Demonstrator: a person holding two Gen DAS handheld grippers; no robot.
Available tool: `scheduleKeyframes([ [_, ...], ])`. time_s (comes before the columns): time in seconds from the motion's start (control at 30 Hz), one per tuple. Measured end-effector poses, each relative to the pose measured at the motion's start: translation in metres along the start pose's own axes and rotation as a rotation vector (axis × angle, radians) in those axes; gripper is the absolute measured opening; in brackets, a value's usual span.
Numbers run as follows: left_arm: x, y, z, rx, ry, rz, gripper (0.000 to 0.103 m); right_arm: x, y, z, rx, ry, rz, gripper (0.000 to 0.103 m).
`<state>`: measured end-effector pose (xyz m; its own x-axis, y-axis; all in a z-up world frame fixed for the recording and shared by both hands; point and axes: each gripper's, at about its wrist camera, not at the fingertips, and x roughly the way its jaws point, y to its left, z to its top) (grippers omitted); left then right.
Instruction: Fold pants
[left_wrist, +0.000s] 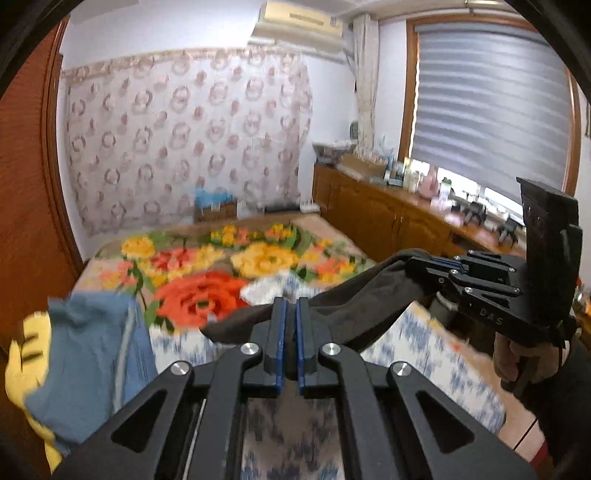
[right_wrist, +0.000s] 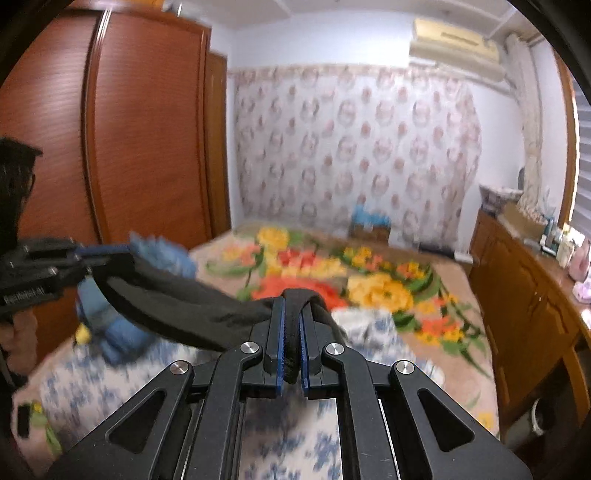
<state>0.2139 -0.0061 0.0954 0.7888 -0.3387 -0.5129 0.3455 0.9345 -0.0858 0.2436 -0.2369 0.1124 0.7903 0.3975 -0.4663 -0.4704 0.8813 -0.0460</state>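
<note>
A pair of black pants (left_wrist: 351, 306) hangs stretched in the air between my two grippers, above the bed. In the left wrist view my left gripper (left_wrist: 290, 308) is shut on one end of the dark cloth. My right gripper (left_wrist: 410, 267) pinches the other end at the right, held by a hand (left_wrist: 517, 362). In the right wrist view the black pants (right_wrist: 177, 295) run from my right gripper (right_wrist: 291, 308), whose blue pads clamp a thick fold, leftward to my left gripper (right_wrist: 127, 254). The rest of the pants is hidden below the grippers.
Below lies a bed with a flowered blanket (left_wrist: 207, 291) and a blue-and-white patterned sheet (right_wrist: 110, 384). Blue clothes (left_wrist: 92, 354) and a yellow garment (left_wrist: 26, 369) are piled at the bed's left. A wooden wardrobe (right_wrist: 147, 129) stands left, a cluttered low cabinet (left_wrist: 369, 210) right.
</note>
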Motion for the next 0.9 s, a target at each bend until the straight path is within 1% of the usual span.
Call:
scheduleKeyframes([
  [0.03,0.002,0.002,-0.015,-0.009,0.017,-0.003,0.000,0.004,0.004,-0.014,-0.008,0.018,0.000,0.004],
  [0.1,0.007,0.002,-0.050,-0.015,0.061,-0.017,0.000,0.011,0.012,-0.047,-0.001,0.073,0.032,0.004],
  [0.17,0.011,-0.003,-0.076,-0.026,0.094,-0.026,0.000,0.010,0.023,-0.082,-0.002,0.124,0.052,0.004],
  [0.27,0.013,-0.017,-0.111,-0.023,0.141,-0.040,0.000,0.004,0.032,-0.111,0.014,0.168,0.061,0.004],
  [0.37,0.009,-0.025,-0.138,-0.040,0.168,-0.057,0.000,-0.006,0.041,-0.139,0.018,0.210,0.067,0.004],
  [0.5,0.001,-0.035,-0.161,-0.037,0.193,-0.049,0.000,-0.013,0.045,-0.163,0.048,0.243,0.069,0.004],
  [0.7,-0.013,-0.030,-0.180,-0.059,0.206,-0.048,0.000,-0.016,0.045,-0.191,0.102,0.285,0.066,0.004],
  [0.8,-0.010,-0.028,-0.190,-0.067,0.231,-0.047,0.000,-0.017,0.045,-0.201,0.120,0.296,0.070,0.004],
  [0.9,-0.007,-0.023,-0.194,-0.092,0.237,-0.037,0.000,-0.015,0.043,-0.206,0.135,0.304,0.068,0.004],
])
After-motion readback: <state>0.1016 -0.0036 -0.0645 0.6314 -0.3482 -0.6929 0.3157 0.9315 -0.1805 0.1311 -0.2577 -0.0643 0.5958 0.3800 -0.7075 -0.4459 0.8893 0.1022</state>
